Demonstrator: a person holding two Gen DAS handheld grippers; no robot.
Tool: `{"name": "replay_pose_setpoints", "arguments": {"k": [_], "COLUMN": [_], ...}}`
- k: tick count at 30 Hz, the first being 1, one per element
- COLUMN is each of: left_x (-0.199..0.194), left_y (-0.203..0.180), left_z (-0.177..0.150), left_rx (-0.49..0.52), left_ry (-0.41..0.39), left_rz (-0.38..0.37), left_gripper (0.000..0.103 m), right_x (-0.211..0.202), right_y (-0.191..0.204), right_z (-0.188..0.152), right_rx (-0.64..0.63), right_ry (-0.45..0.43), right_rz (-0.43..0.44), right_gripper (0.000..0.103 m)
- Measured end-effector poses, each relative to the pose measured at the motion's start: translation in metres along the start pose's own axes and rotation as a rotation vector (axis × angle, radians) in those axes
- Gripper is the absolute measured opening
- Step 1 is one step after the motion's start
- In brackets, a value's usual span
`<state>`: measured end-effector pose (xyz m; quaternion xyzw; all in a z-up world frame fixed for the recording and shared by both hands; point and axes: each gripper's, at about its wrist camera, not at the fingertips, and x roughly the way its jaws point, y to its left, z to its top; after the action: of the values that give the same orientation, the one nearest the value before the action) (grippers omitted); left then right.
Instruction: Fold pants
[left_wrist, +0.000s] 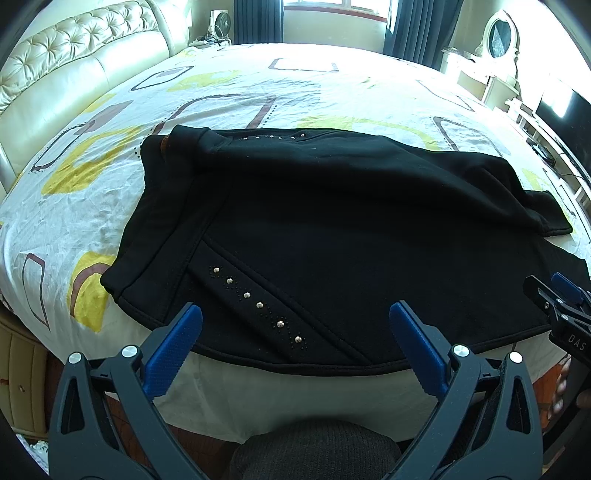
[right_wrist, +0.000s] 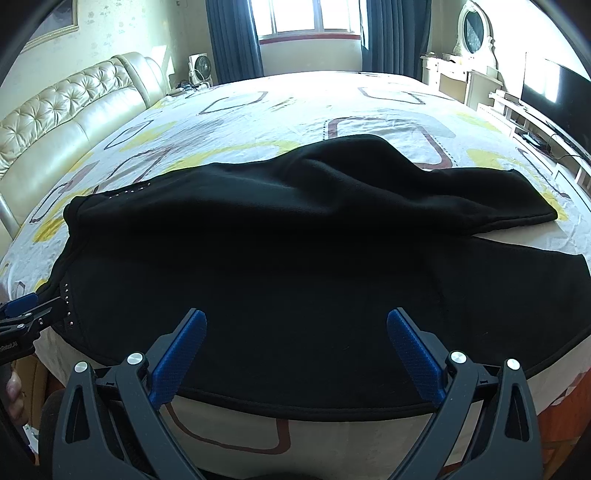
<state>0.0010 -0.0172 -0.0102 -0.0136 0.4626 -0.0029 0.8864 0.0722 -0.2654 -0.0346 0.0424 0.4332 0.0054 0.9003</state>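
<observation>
Left gripper (left_wrist: 295, 325) jaws spread, empty; right gripper (right_wrist: 295, 332) likewise, marked "DAS"; black pants (left_wrist: 332, 229) on bed (left_wrist: 240, 92).

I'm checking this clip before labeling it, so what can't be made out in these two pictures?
- Black pants: folds lost in dark fabric, both views.
- Near bed edge: partly hidden behind the open right gripper.
- Right gripper: cut off by the left view's edge.
- Open left gripper: cut off in the right view.

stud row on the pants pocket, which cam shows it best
The left wrist view: the stud row runs large and sharp between the open fingers. The right wrist view shows it only as tiny dots at the pants' left edge.
</observation>
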Motion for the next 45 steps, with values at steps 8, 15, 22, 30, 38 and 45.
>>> {"name": "replay_pose_setpoints", "arguments": {"k": [8,15,22,30,38,45], "left_x": [-0.004,0.0,0.055,0.161,0.194,0.204], "left_y": [0.016,0.087,0.201,0.238,0.203,0.187], "left_z": [0.008,0.055,0.139,0.19,0.208,0.21], "left_rx": [-0.021,0.019,-0.117,-0.219,-0.214,-0.145], "left_ry": [0.032,0.126,0.147,0.306,0.389,0.375], "left_rz": [-0.05,-0.268,-0.351,-0.501,-0.738,-0.764], "left_gripper": [0.101,0.101,0.101,0.101,0.101,0.062], "right_x": [-0.009,-0.018,0.001,0.035,0.063,0.11], "right_y": [-0.001,-0.006,-0.008,-0.003,0.002,-0.009], "right_z": [0.011,0.041,0.098,0.141,0.147,0.188], "right_rx": [-0.027,-0.077,-0.139,-0.09,-0.106,-0.205], "right_ry": [-0.008,-0.044,-0.06,-0.044,-0.001,0.118], "right_rz": [0.047,0.105,0.242,0.26,0.295,0.434], "right_gripper": [0.098,0.098,0.098,0.098,0.098,0.098]}}
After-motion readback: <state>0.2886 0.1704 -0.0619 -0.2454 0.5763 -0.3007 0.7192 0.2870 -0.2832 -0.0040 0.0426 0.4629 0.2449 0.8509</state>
